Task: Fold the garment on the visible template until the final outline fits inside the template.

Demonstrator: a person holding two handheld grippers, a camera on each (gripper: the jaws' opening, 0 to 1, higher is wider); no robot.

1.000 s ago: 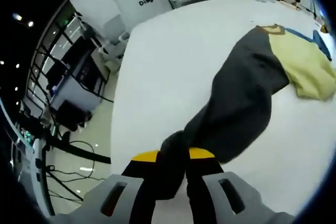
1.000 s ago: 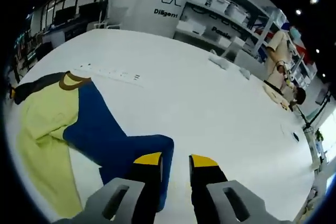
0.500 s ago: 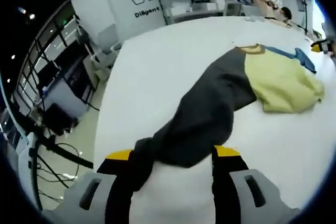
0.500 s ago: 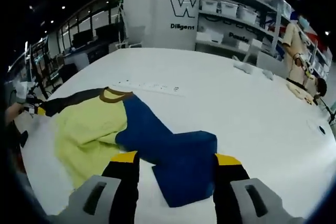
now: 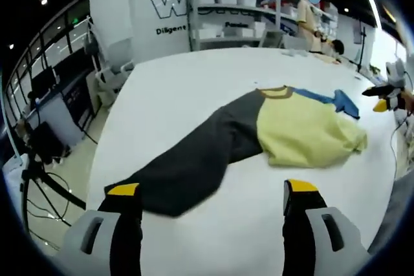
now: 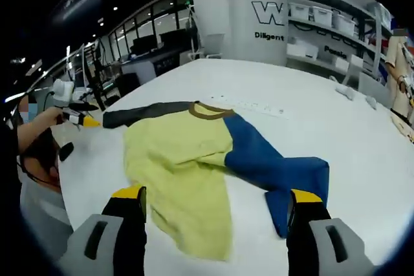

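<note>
A long-sleeved garment lies on the white table (image 5: 194,88). Its yellow body (image 5: 304,135) (image 6: 178,159) is rumpled, with a brown collar (image 6: 206,110). The dark grey sleeve (image 5: 194,159) stretches out flat toward my left gripper (image 5: 212,192), which is open and raised above the sleeve's end. The blue sleeve (image 6: 272,159) lies spread toward my right gripper (image 6: 217,195), also open and holding nothing. The right gripper's yellow tip (image 5: 381,104) shows at the far right of the left gripper view. The left gripper (image 6: 81,118) appears at the left of the right gripper view, near the grey sleeve (image 6: 142,113).
A thin white strip (image 6: 249,105) with marks lies on the table (image 6: 336,127) beyond the collar. Shelving with white bins (image 5: 226,11) and a wall with lettering stand behind. A person (image 5: 307,21) stands at the far side. Desks and cables (image 5: 39,147) fill the floor left of the table.
Both grippers let go of their sleeves, opened wide and drew back and up. The grey and blue sleeves now lie flat on the table.
</note>
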